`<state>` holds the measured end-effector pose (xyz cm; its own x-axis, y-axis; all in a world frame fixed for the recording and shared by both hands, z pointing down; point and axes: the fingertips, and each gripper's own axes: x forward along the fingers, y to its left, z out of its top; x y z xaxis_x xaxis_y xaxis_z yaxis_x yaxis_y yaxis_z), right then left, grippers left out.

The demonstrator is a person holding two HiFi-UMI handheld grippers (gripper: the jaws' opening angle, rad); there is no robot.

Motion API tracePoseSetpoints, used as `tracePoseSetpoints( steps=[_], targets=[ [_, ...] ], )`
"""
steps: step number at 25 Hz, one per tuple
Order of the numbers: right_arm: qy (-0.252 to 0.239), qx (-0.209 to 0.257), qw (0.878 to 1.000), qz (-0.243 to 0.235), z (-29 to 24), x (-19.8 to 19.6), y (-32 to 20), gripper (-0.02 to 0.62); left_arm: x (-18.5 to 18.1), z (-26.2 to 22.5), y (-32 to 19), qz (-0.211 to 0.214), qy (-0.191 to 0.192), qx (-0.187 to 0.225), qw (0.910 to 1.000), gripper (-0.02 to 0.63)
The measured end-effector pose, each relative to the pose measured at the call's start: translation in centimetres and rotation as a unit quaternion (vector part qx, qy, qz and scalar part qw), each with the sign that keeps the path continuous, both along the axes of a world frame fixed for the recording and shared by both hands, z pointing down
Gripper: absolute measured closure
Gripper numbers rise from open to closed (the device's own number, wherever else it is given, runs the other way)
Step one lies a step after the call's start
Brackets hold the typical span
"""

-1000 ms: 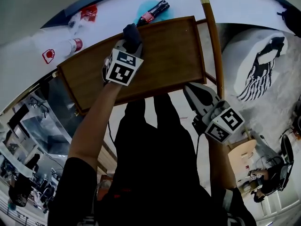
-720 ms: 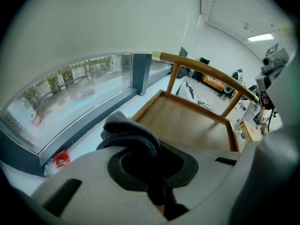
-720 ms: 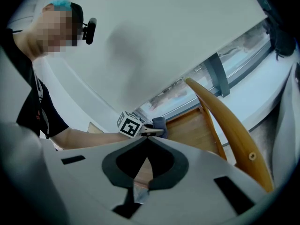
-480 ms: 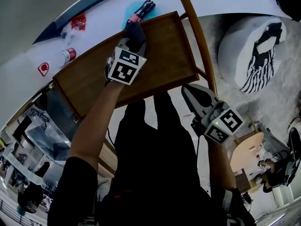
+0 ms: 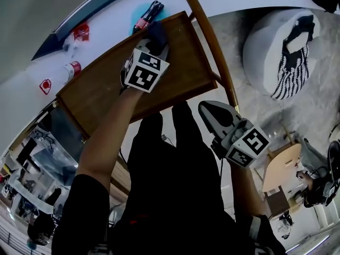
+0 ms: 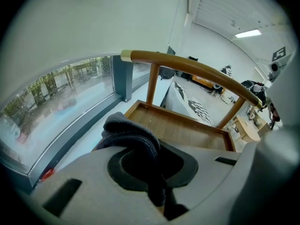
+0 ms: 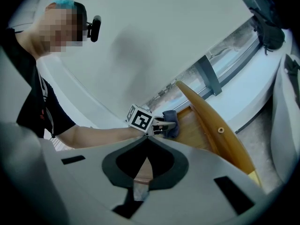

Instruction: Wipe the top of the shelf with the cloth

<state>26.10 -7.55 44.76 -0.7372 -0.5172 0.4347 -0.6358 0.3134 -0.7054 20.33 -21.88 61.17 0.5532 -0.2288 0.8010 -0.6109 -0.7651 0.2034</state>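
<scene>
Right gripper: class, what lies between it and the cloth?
In the head view, only bare wooden shelf top lies between the right gripper and the cloth.

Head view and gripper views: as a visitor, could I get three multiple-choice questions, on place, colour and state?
1. Where is the dark blue knitted cloth? A) on the floor B) in the left gripper, at the brown wooden shelf top's far corner C) on a chair
2. The dark bottle beyond the shelf has a label that is: A) red B) yellow C) green
3. The grey right gripper is: A) shut, empty B) holding a bottle C) wide open
Answers: B, jaws clamp it there; A, red band shows; A, jaws meet on nothing.
</scene>
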Motion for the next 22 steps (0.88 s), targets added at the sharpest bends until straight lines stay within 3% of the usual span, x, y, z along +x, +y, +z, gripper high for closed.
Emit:
tracePoseSetpoints(
  steps=[13, 22],
  targets=[
    [0.001, 0.000, 1.000, 0.024, -0.2, 1.8, 1.1, 0.591, 4.0, -0.2, -0.1, 0.036, 0.011, 0.007, 0.9993, 0.557],
    [0.005, 0.010, 1.000, 0.012, -1.0, 0.8, 0.8, 0.591, 4.2, -3.8, 0.5, 0.040, 0.050, 0.020, 0.9978, 0.557]
  ],
)
